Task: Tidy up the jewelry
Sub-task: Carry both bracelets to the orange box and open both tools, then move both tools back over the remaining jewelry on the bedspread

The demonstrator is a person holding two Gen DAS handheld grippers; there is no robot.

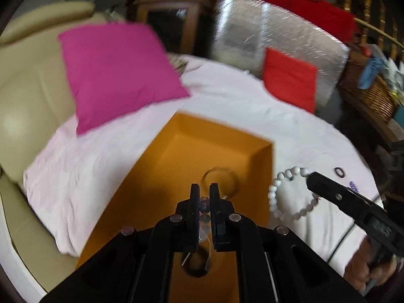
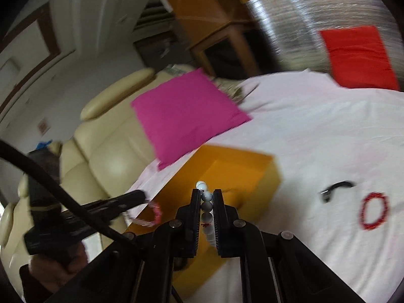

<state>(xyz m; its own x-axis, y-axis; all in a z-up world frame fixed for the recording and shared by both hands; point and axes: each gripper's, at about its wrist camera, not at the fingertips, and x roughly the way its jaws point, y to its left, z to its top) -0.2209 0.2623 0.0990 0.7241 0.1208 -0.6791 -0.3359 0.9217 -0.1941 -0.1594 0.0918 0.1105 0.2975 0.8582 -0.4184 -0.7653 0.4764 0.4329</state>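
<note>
White bead bracelet (image 2: pixel 205 202) sits pinched between the right gripper (image 2: pixel 206 192) fingers, beads stacked in the gap; in the left wrist view it hangs as a loop from that gripper's tip, at 3 o'clock of the orange box (image 1: pixel 192 156), over the white sheet (image 1: pixel 227 93). Left gripper (image 1: pixel 204 189) is clamped on a pale, clear-ish bead bracelet (image 1: pixel 204 217), held over the box interior. Right wrist view shows that bracelet w/ pinkish beads dangling from the left gripper tip at 9 o'clock of the box. Inside the box lies a clear bangle (image 1: pixel 219 181), near the far-right corner. On the sheet, at 3 o'clock of the box: red bead bracelet (image 2: pixel 373 210), and a dark item (image 2: pixel 335 188) just beside it at 10 o'clock, too blurred to ID. Pink cushion (image 2: pixel 186 116) lies at 11 o'clock of the box, red cushion (image 2: pixel 358 55) at 1 o'clock, beige sofa (image 2: pixel 101 149) at 9 o'clock.
</note>
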